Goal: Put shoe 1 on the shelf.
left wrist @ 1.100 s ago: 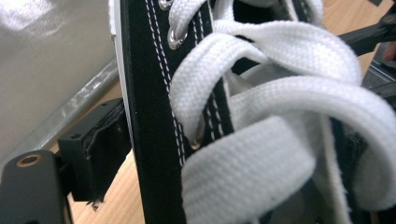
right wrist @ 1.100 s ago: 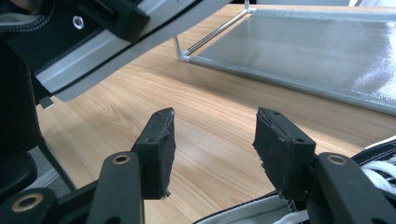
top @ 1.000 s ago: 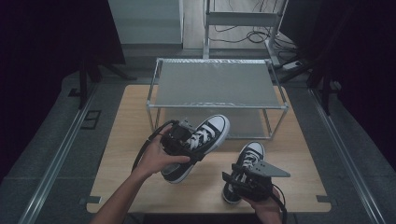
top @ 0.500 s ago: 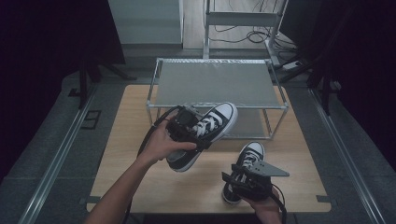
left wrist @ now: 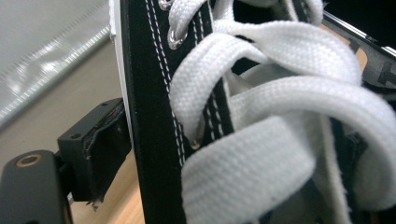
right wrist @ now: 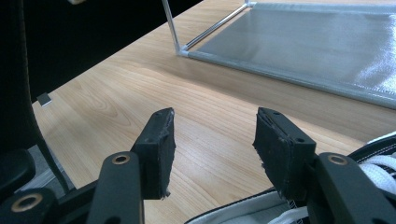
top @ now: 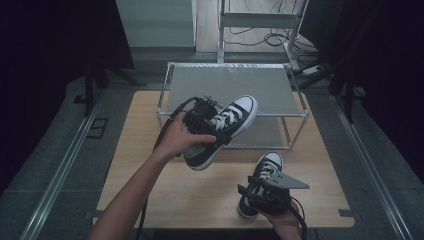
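The room is dim, with black at the sides, and soft light falls from above onto the wooden table. In the left gripper view the white laces are very close and bright, and the far background is blurry. The metal shelf shines with a pale glare, and the near jaws look a little soft.

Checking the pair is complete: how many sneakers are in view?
2. One sneaker is held up by the left gripper in front of the rack; the other sits on the table by the right gripper.
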`<state>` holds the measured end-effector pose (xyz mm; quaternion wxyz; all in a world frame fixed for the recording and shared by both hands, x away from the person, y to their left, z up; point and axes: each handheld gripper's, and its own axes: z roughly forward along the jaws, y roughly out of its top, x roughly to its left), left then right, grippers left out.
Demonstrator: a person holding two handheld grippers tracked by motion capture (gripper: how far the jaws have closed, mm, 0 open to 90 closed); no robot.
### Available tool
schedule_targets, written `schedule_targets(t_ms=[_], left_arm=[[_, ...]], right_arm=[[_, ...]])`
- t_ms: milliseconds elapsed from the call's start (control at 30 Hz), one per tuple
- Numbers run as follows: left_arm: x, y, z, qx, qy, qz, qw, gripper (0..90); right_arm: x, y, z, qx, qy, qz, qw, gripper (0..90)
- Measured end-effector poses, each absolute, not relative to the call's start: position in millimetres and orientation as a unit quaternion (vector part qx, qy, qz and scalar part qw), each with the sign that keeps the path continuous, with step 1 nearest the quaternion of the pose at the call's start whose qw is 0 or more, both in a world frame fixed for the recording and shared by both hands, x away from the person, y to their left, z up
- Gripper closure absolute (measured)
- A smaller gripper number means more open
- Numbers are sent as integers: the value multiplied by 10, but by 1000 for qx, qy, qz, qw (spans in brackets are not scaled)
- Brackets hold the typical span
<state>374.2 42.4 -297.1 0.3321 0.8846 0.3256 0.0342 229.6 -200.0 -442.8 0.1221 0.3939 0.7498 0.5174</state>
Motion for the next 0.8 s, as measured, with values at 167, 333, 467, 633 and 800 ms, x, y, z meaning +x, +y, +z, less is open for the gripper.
schedule_targets(t_ms=[167, 333, 467, 633, 800], left_arm=[[3834, 418, -2900, 881, 334, 36, 332, 137], [3956, 395, -2836, 877, 344, 39, 332, 137], [4055, 368, -2791, 875, 351, 37, 332, 137], [4187, 334, -2749, 866, 368, 38, 336, 137], [4367, 300, -2724, 863, 382, 35, 330, 137]], right_arm=[[2294, -1999, -4429, 395, 749, 518, 121, 474], [2300, -1980, -4438, 393, 750, 518, 119, 473], [2302, -1969, -4424, 391, 751, 519, 118, 472], [2301, -1960, -4419, 389, 752, 519, 118, 472], [2299, -1961, -4408, 386, 753, 519, 119, 470]])
